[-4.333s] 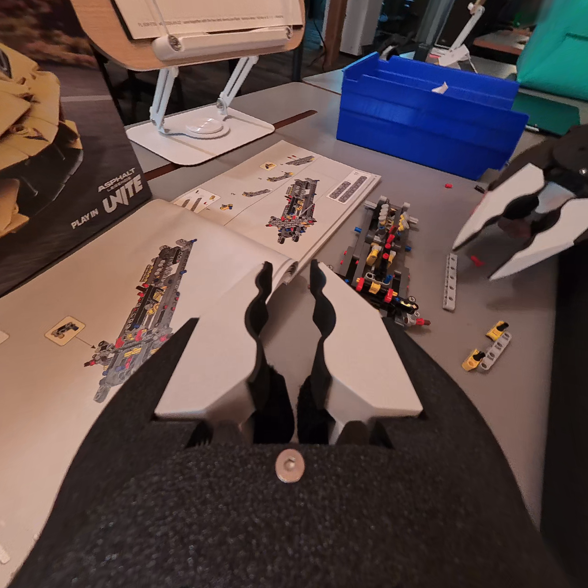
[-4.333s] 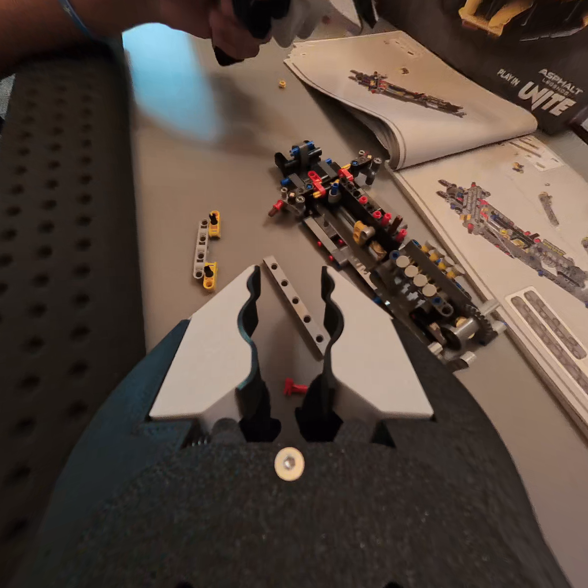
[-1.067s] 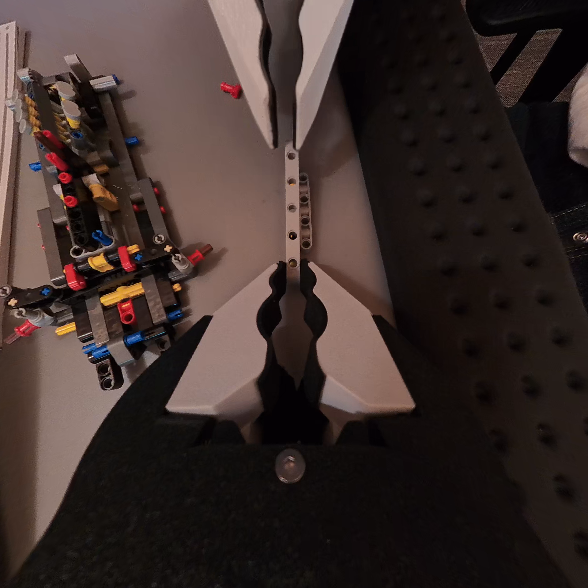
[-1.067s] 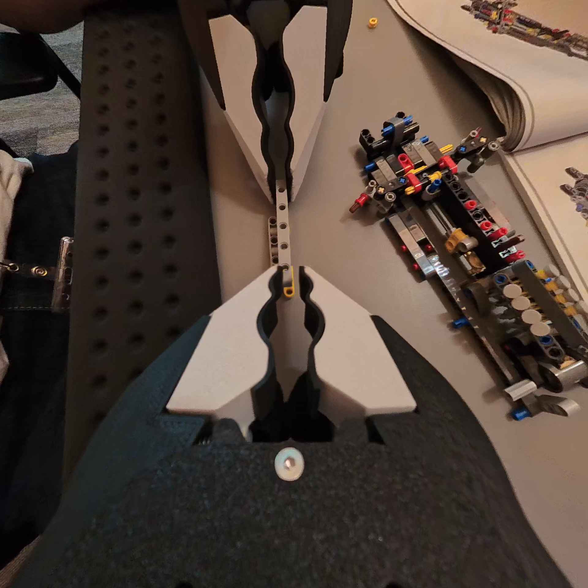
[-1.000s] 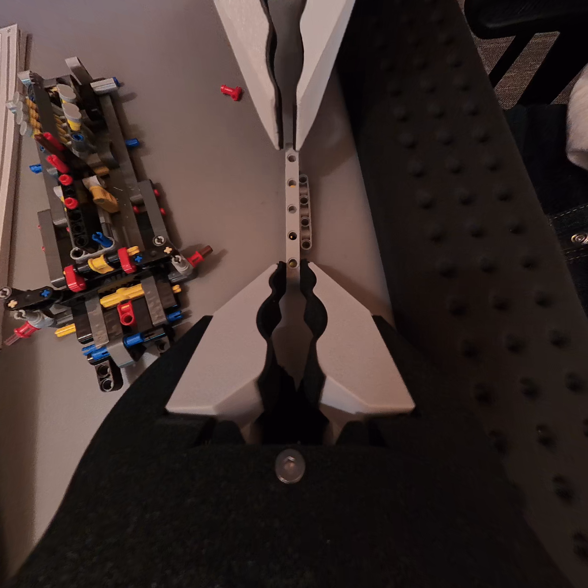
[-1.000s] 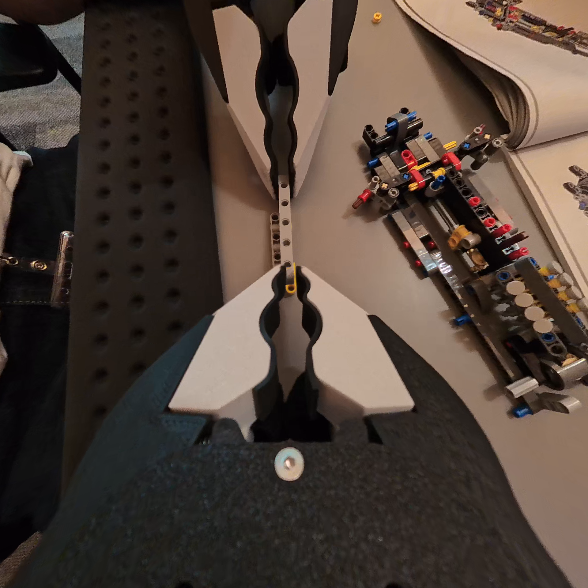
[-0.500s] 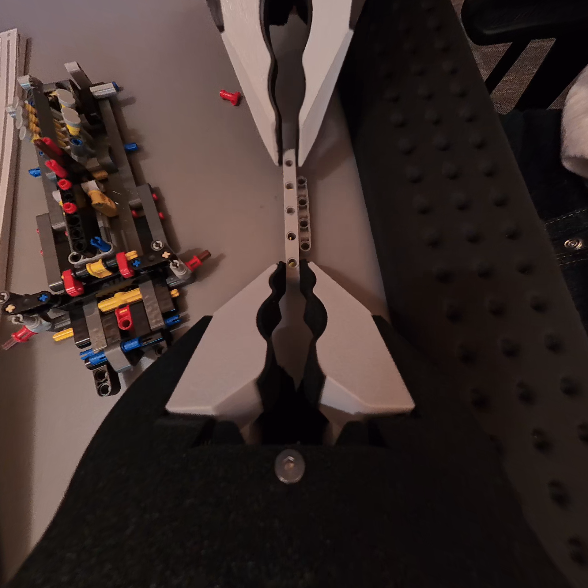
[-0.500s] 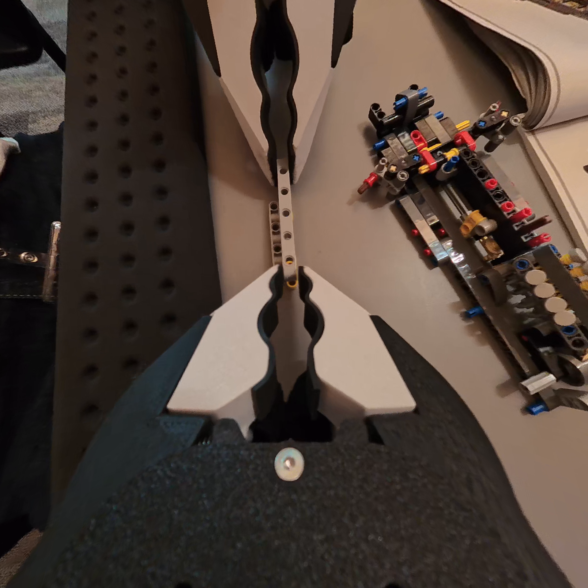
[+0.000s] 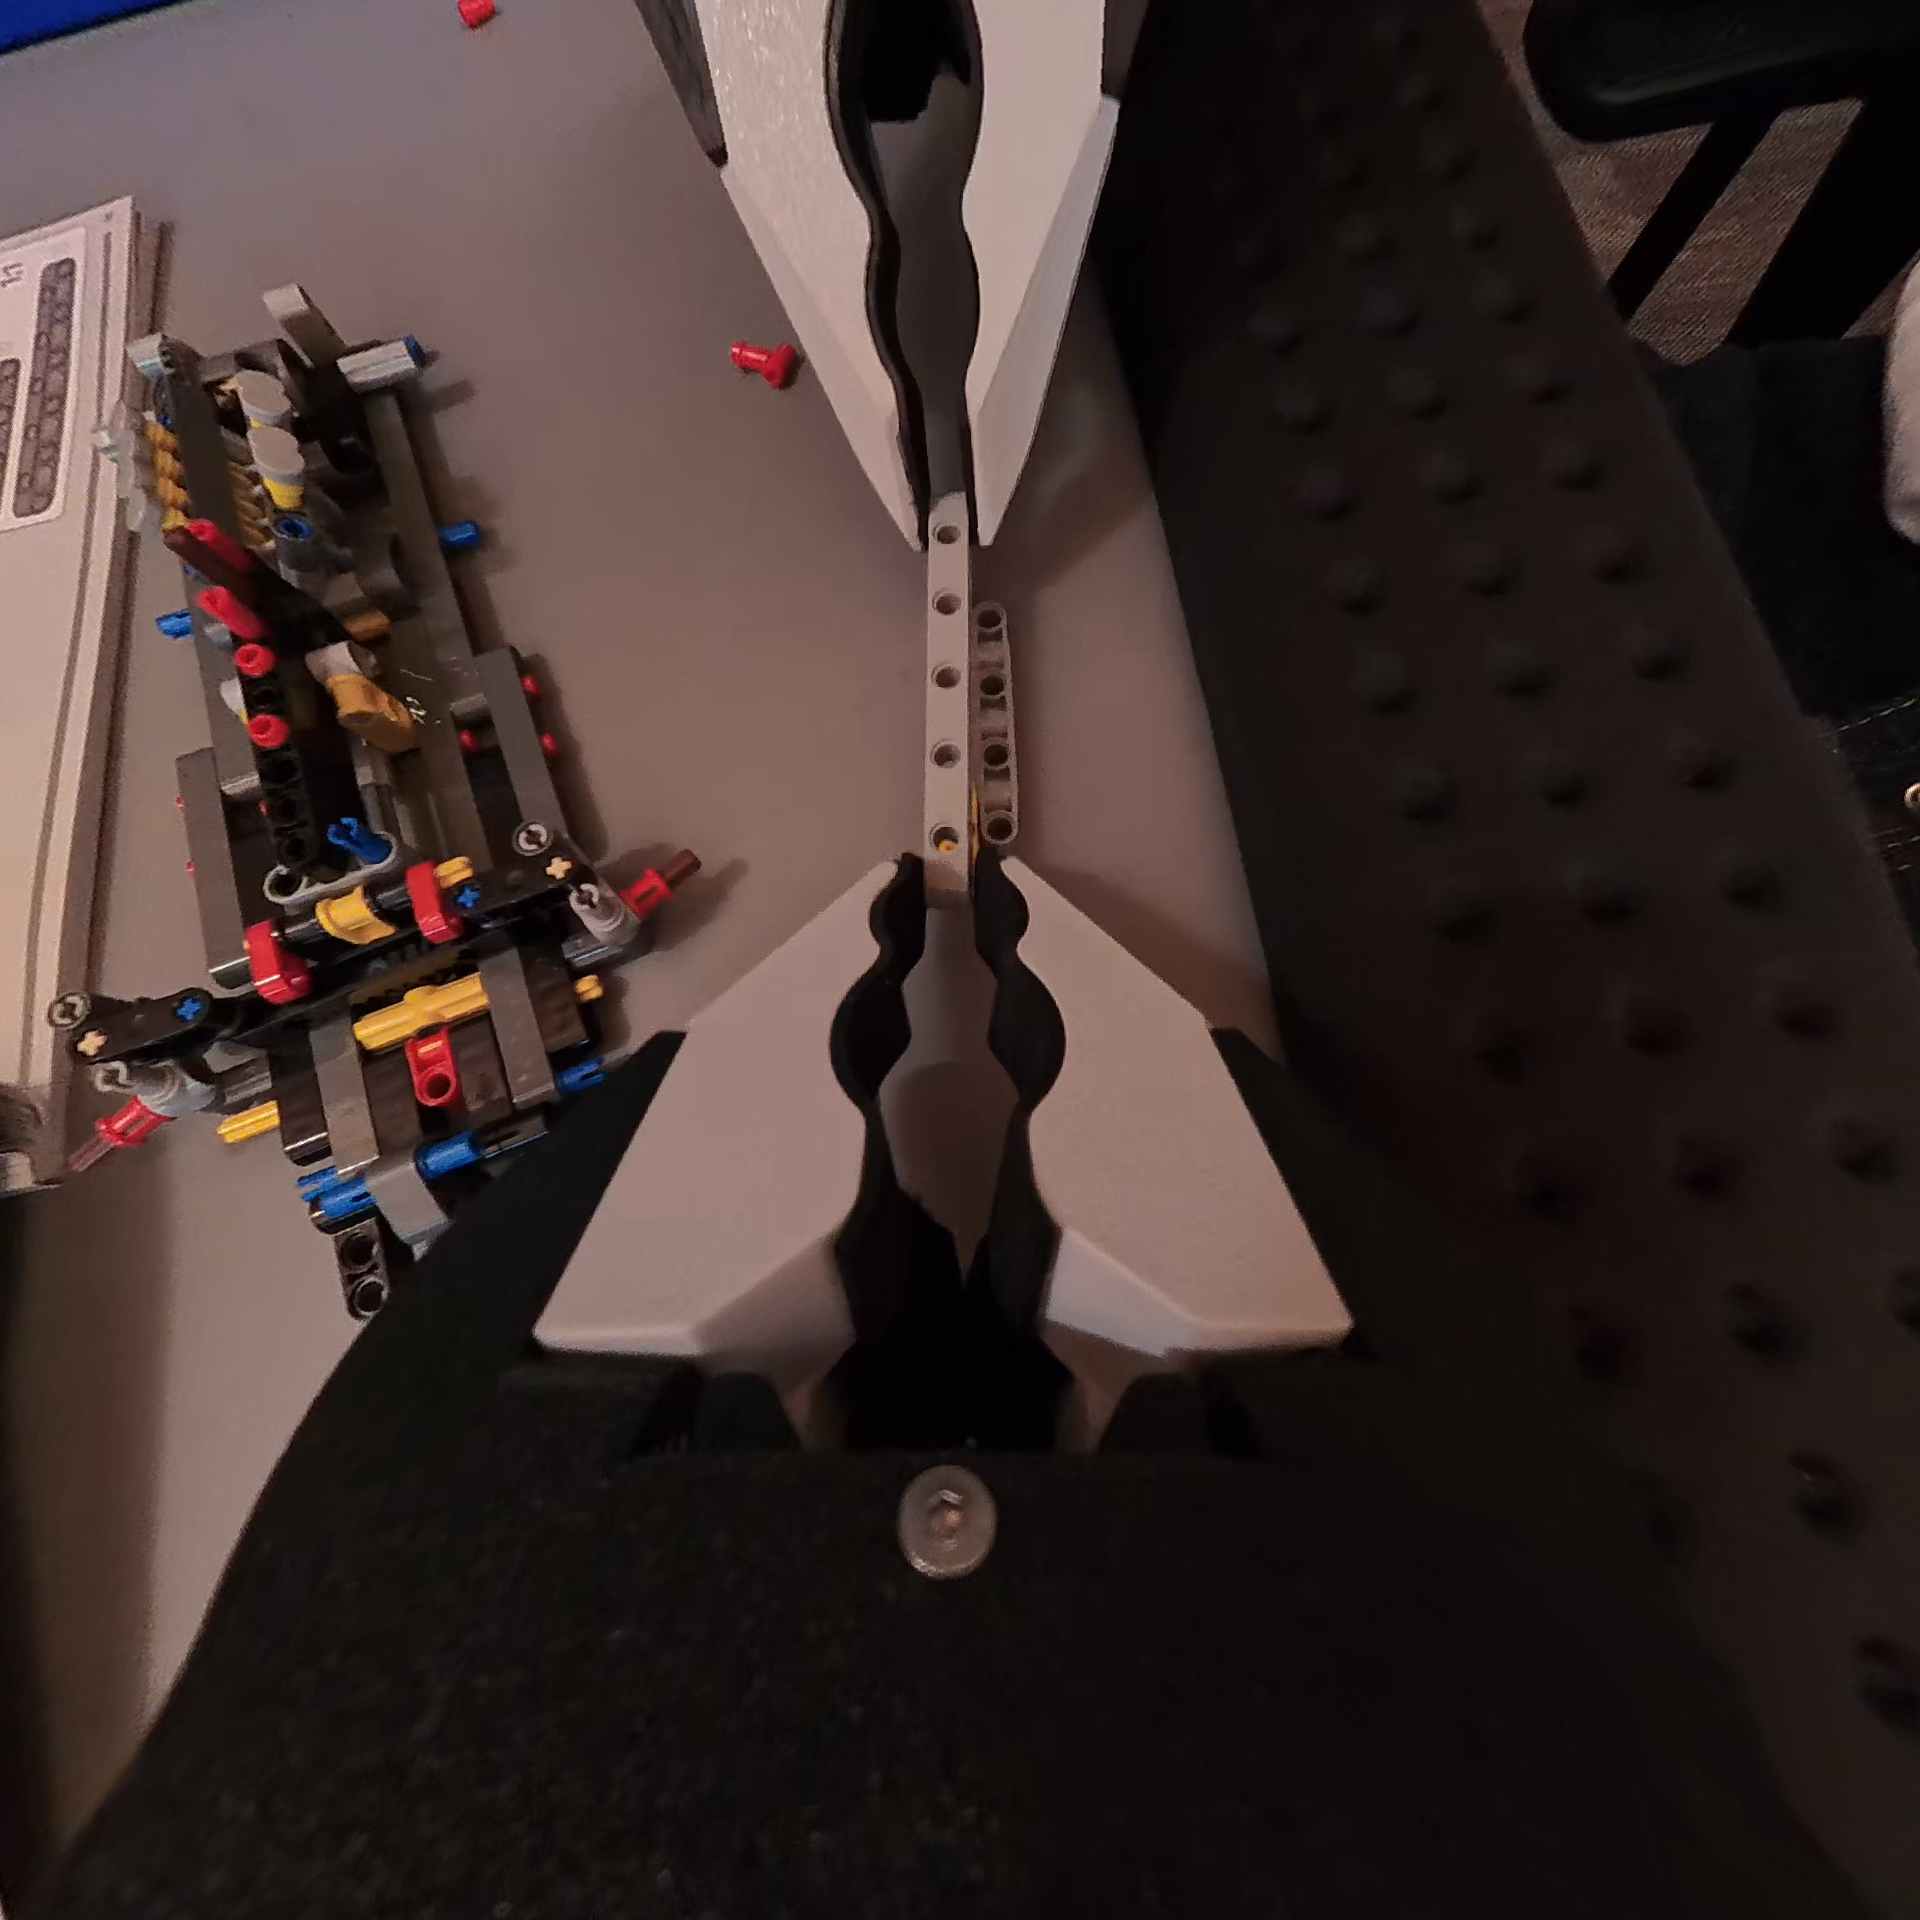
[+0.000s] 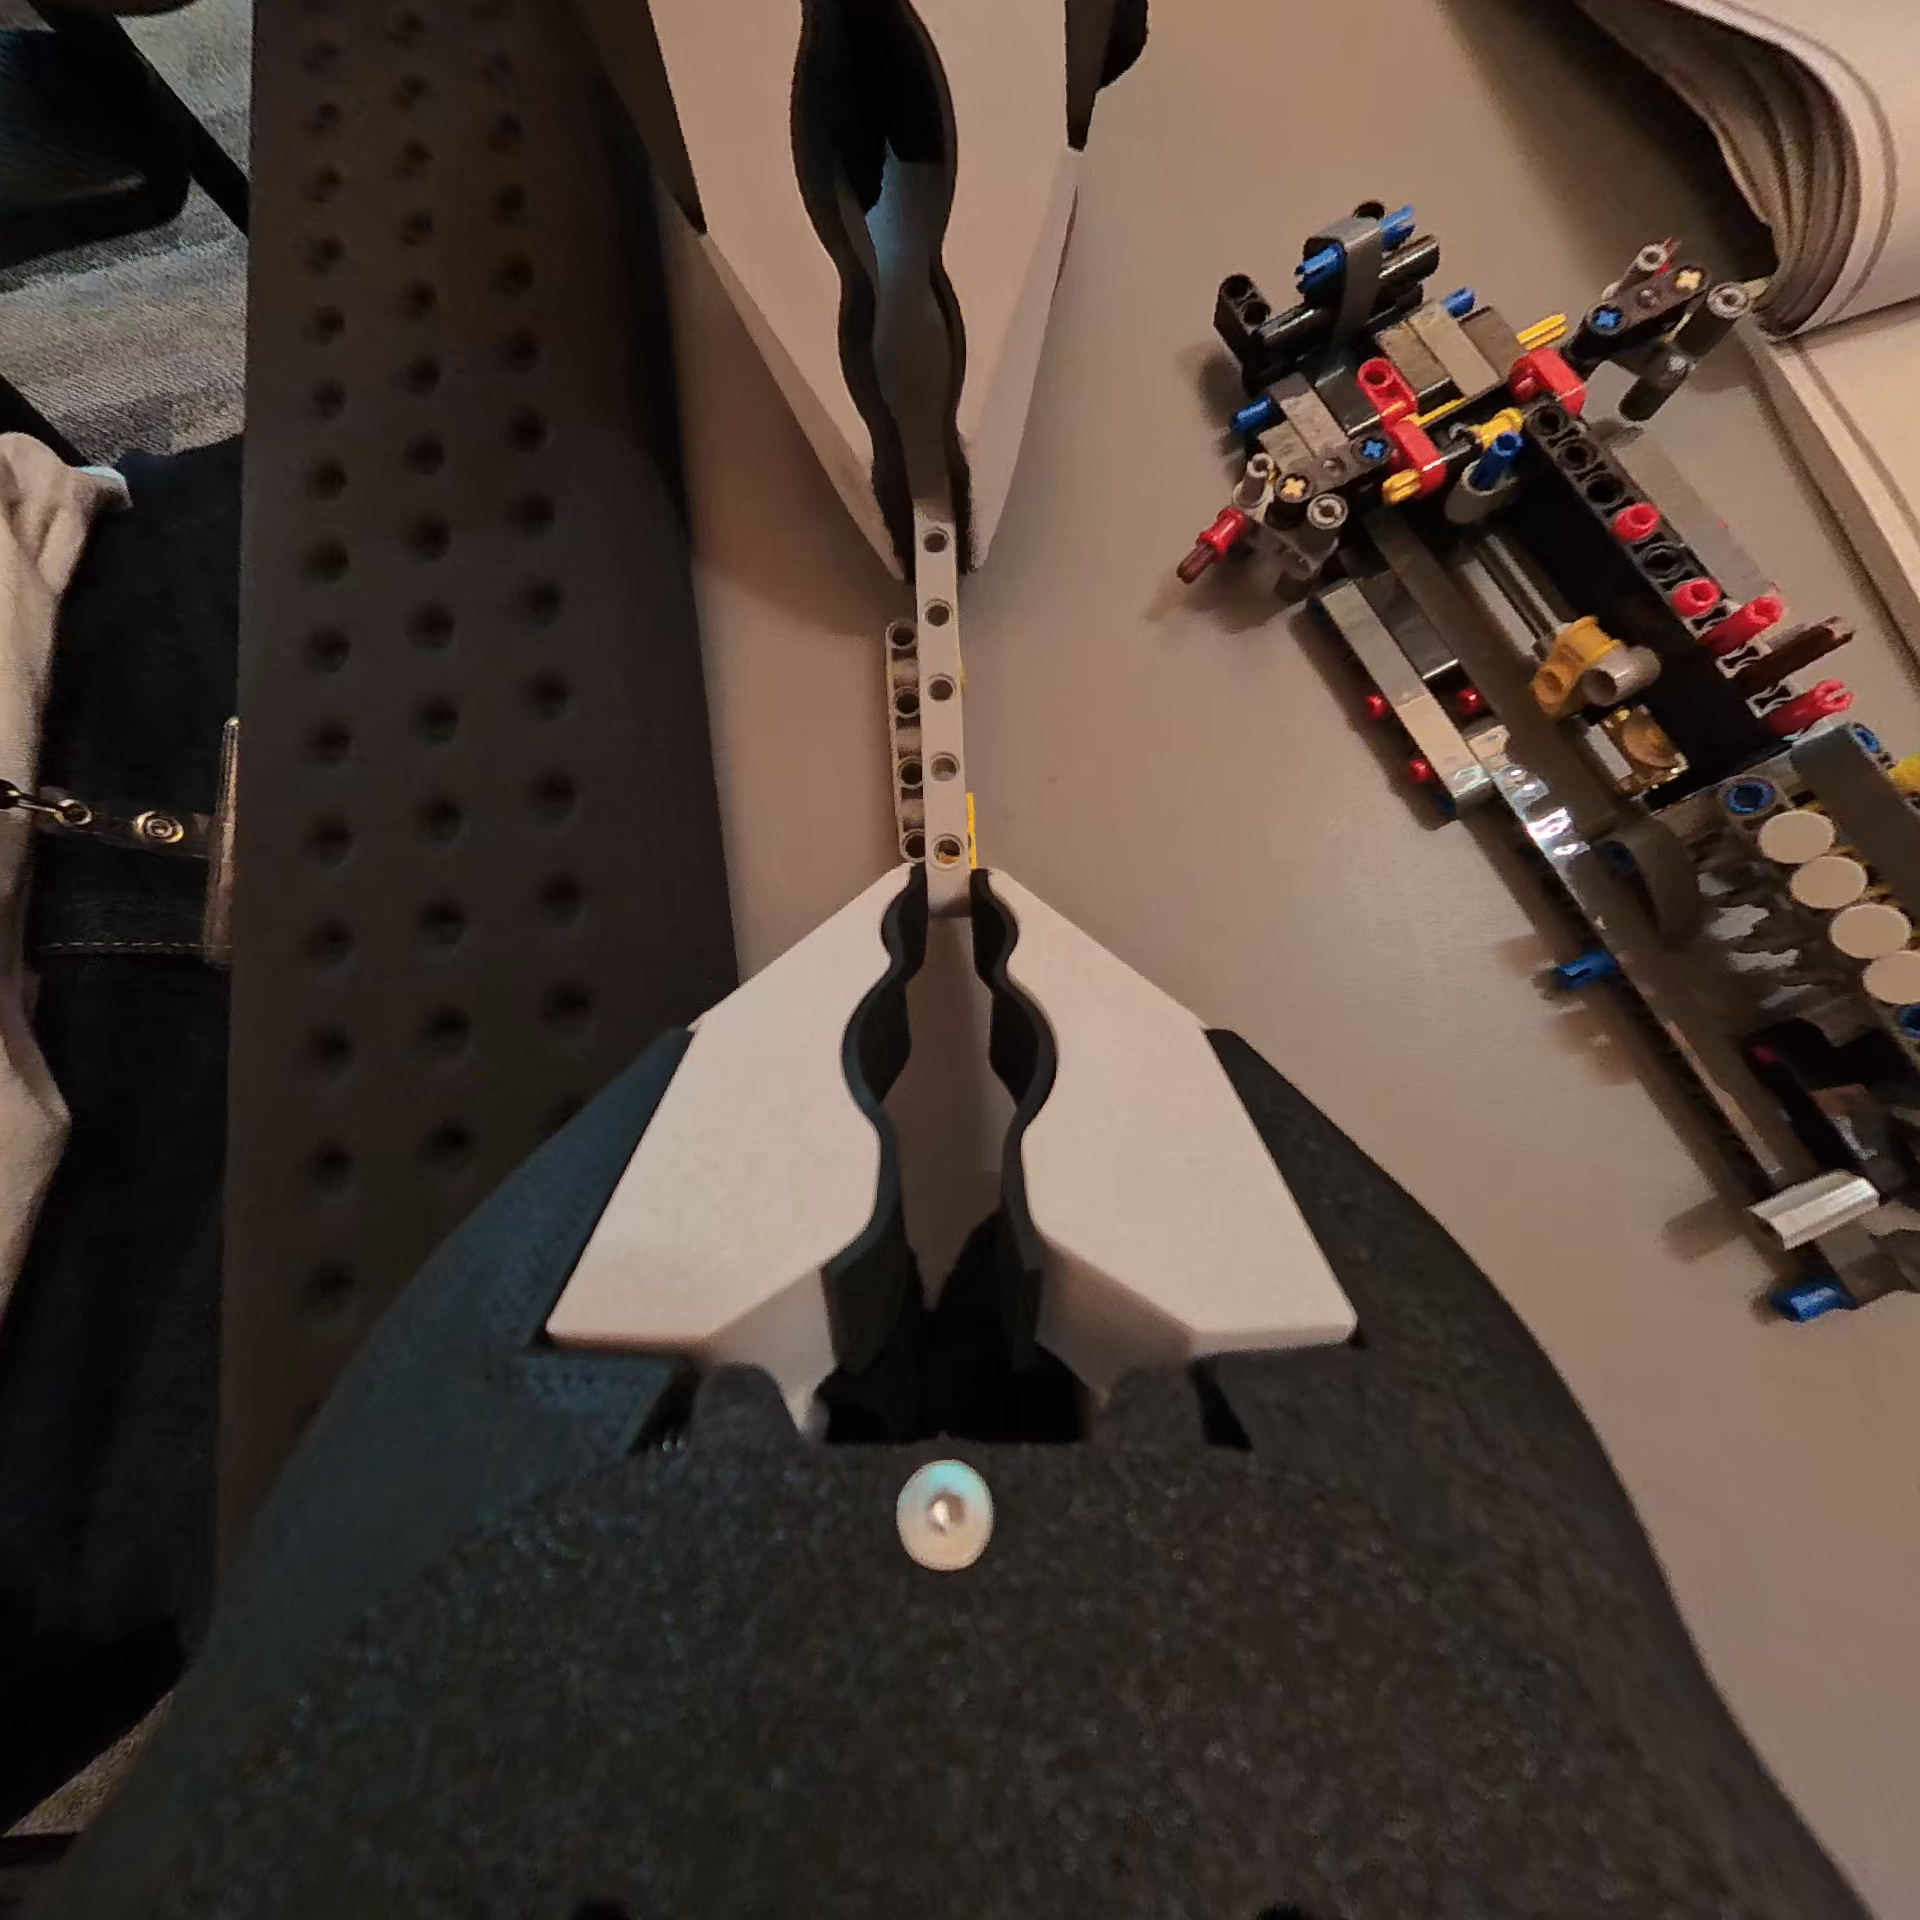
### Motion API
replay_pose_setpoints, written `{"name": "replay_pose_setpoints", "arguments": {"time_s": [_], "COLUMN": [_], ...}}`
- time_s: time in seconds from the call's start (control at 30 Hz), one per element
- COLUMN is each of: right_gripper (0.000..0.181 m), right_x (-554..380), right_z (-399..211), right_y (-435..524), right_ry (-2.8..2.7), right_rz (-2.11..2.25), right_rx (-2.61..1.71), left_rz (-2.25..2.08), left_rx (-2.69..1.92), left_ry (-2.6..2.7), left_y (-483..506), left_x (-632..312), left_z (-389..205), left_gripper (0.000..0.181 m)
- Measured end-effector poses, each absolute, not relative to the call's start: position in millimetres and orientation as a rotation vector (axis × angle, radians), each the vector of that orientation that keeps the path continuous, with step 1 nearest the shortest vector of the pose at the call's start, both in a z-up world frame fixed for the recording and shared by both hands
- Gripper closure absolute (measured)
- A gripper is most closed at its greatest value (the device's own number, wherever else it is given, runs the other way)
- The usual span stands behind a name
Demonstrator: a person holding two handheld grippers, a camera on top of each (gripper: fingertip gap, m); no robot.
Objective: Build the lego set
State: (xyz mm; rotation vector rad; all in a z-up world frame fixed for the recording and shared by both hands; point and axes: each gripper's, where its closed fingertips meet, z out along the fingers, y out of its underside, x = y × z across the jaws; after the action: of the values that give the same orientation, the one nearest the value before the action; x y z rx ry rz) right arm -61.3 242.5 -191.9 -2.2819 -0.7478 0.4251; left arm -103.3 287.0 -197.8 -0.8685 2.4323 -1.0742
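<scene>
A long light grey beam [image 9: 944,675] is held at both ends, just above the table. My left gripper [image 9: 943,883] is shut on its near end. My right gripper [image 10: 943,896] is shut on the other end and shows at the top of the left wrist view [image 9: 948,520]. My left gripper shows at the top of the right wrist view [image 10: 932,535]. A shorter grey beam [image 9: 994,727] lies flush along the long beam [image 10: 940,686]. It also shows in the right wrist view [image 10: 904,727], with a yellow connector [image 10: 970,821] showing between them. The part-built chassis [image 9: 364,779] lies on the table beside them.
A loose red pin [image 9: 764,362] lies near the chassis [image 10: 1558,623]. The open instruction booklet [image 10: 1829,156] lies beyond it [image 9: 52,436]. A dark perforated strip [image 10: 416,623] runs along the table's near edge [image 9: 1507,831]. A person's clothing and belt [image 10: 104,831] lie past it.
Four seconds ago both grippers were open and empty and the beams lay apart on the table. Now both grip the long beam. In the last second the yellow connector moved in between the beams.
</scene>
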Motion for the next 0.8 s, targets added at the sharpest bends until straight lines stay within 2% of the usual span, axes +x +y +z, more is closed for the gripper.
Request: {"name": "replay_pose_setpoints", "arguments": {"time_s": [0.8], "right_gripper": [0.171], "right_x": [-37], "right_z": [-163], "right_y": [272], "right_ry": [-0.506], "right_rz": [0.262], "right_rx": [-1.992], "left_rz": [-1.096], "left_rx": [-0.92], "left_ry": [2.269], "left_y": [305], "left_x": [-87], "left_z": [-179], "left_gripper": [0.175]}}
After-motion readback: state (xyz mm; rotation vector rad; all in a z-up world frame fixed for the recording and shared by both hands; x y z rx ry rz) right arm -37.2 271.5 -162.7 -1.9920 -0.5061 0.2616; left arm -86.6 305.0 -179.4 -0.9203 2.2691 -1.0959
